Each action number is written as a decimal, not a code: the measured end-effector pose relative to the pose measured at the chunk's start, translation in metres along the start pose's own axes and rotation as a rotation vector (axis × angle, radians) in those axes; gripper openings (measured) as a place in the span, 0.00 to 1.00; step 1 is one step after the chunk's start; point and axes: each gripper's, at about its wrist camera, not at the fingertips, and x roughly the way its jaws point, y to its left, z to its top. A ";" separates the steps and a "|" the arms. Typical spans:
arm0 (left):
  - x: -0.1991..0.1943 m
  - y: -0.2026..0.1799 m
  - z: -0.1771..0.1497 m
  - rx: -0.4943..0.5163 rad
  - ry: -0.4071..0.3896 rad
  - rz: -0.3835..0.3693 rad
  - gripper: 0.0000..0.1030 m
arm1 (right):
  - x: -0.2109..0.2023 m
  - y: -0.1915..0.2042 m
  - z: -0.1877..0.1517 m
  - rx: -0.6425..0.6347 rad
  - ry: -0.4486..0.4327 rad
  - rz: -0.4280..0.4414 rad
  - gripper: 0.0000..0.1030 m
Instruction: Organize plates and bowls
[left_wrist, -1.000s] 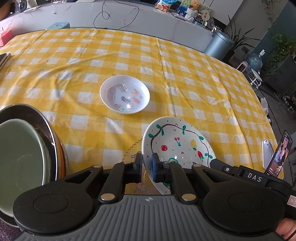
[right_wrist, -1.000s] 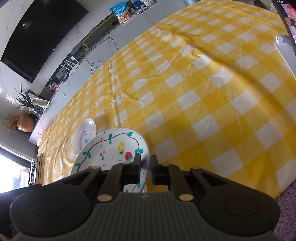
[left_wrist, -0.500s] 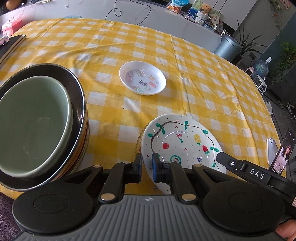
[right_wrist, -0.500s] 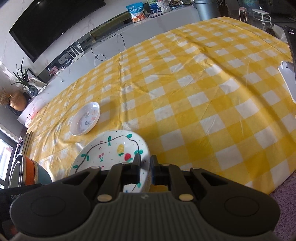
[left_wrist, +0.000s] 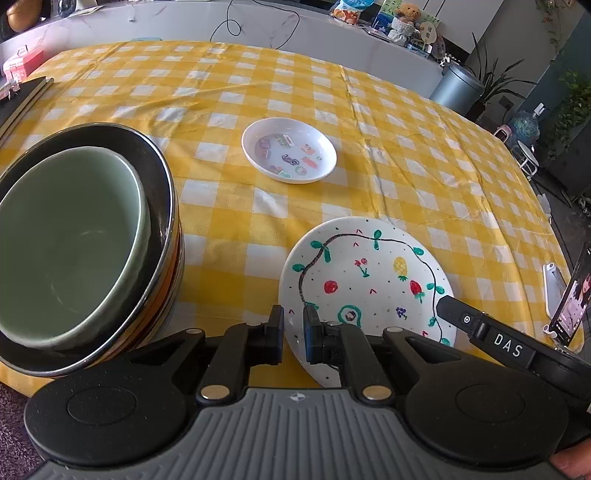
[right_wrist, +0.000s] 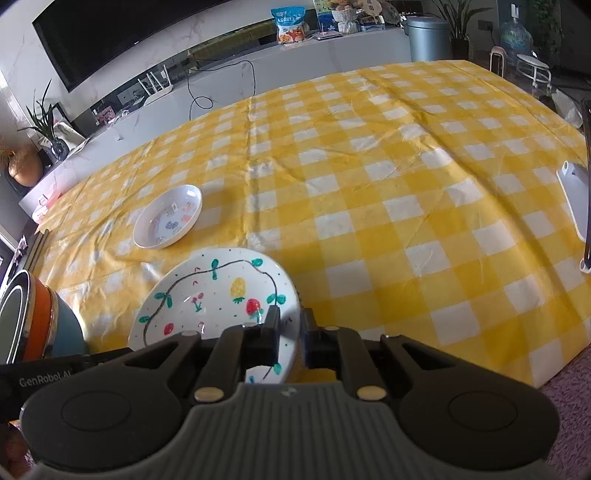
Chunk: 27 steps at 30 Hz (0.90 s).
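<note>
A white plate painted with fruit and a vine (left_wrist: 369, 280) is held above the yellow checked tablecloth (left_wrist: 332, 110). My left gripper (left_wrist: 293, 332) is shut on its near left rim. My right gripper (right_wrist: 288, 332) is shut on its right rim (right_wrist: 291, 321). The plate also shows in the right wrist view (right_wrist: 214, 295). A small white dish with stickers (left_wrist: 289, 155) lies further back on the table; it also shows in the right wrist view (right_wrist: 168, 216). A stack of bowls with a green bowl (left_wrist: 66, 251) inside a steel one (left_wrist: 162, 177) stands at the left.
A phone on a stand (left_wrist: 570, 295) and a white device (left_wrist: 552, 282) sit at the table's right edge. A dark book (left_wrist: 22, 99) lies at the far left. A grey counter (left_wrist: 258, 29) runs behind the table. The bowl stack (right_wrist: 40, 317) is left of the plate.
Both grippers have pulled back and tilted with the plate still held. The bowl stack has come fully into the left wrist view. More of the table shows in the right wrist view.
</note>
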 end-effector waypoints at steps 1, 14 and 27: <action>0.000 -0.001 0.000 0.001 0.007 -0.037 0.04 | 0.000 0.001 0.000 -0.010 -0.001 -0.002 0.09; -0.005 -0.009 -0.004 0.051 -0.043 0.017 0.17 | 0.000 0.003 -0.002 -0.027 -0.008 0.001 0.12; 0.008 -0.004 -0.009 0.054 -0.008 0.033 0.28 | 0.002 -0.001 -0.003 0.004 0.005 -0.007 0.38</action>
